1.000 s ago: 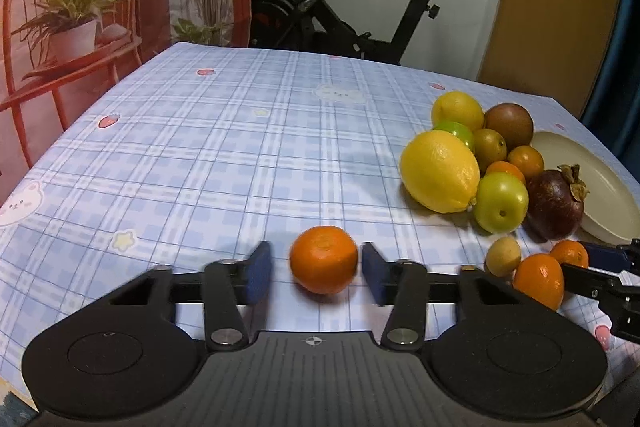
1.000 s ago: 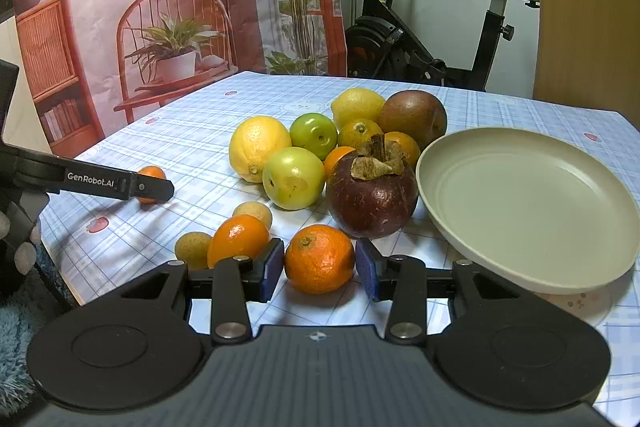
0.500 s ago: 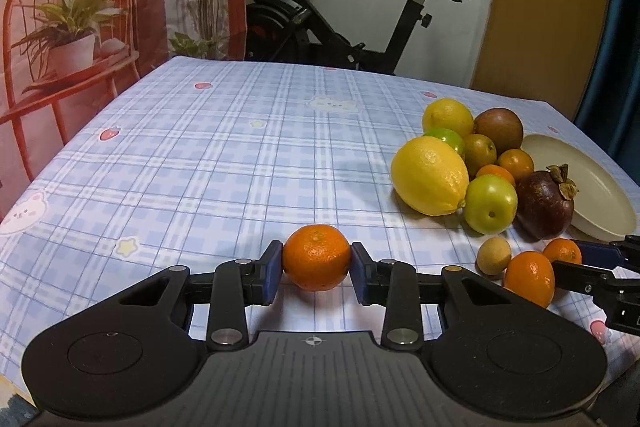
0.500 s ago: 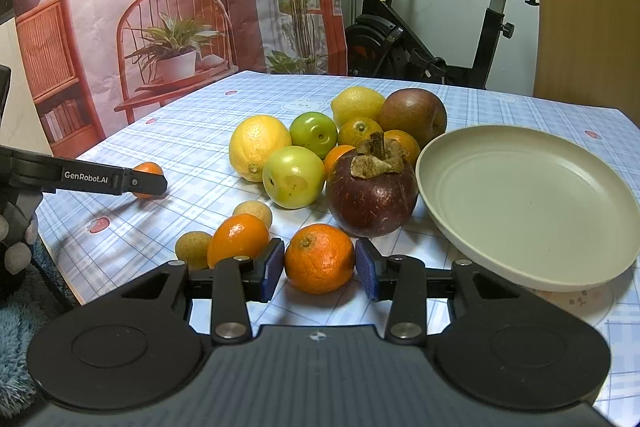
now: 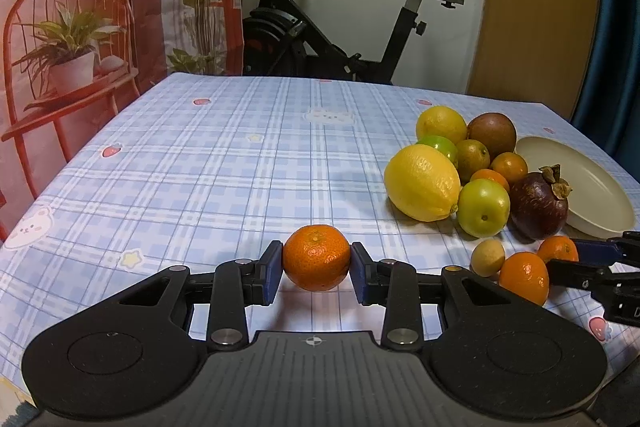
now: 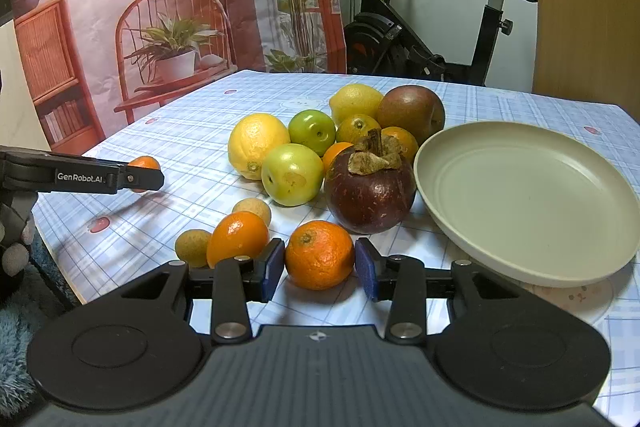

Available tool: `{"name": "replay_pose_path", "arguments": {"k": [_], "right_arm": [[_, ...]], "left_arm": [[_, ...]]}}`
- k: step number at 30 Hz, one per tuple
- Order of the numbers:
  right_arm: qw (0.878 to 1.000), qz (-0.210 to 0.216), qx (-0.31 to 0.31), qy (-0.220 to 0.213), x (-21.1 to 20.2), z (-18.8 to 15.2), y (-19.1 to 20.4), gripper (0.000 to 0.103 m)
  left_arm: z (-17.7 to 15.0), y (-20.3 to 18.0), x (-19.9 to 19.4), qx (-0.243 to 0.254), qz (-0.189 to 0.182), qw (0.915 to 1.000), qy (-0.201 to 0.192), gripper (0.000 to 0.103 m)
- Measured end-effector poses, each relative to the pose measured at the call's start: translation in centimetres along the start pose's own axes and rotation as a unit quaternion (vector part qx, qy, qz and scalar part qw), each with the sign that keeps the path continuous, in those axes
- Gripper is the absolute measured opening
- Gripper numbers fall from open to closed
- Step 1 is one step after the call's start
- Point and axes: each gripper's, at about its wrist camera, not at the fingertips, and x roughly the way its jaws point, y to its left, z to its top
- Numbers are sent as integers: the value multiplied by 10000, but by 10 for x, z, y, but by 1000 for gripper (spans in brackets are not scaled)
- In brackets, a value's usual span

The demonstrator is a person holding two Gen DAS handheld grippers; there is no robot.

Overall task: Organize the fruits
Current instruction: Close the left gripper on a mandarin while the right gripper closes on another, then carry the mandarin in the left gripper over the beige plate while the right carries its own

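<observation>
The left gripper [image 5: 316,269] has just been closing; its blue pads now press both sides of a small orange [image 5: 316,257], well to the left of the plate [image 6: 532,199]. The right gripper [image 6: 320,269] is narrow around another orange [image 6: 319,254]; the left pad touches it, but beside the right pad a thin gap shows. This orange rests on the tablecloth [image 5: 224,163], just left of the plate's near rim, before the mangosteen [image 6: 370,191].

Both wrist views look low across the fruit pile [image 5: 472,179].
</observation>
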Motion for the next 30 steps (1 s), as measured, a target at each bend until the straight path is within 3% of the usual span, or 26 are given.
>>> {"name": "replay_pose_path", "arguments": {"k": [18,30], "right_arm": [[9992,-59,210,-322,-17,3,-9,41],[9965,-112,390,-732,-33,9,-17,41]], "left_arm": [[6,-10,-12,263,100,9993,-253,38],[20,-29,-21,459,-66,9979,-457,38]]}}
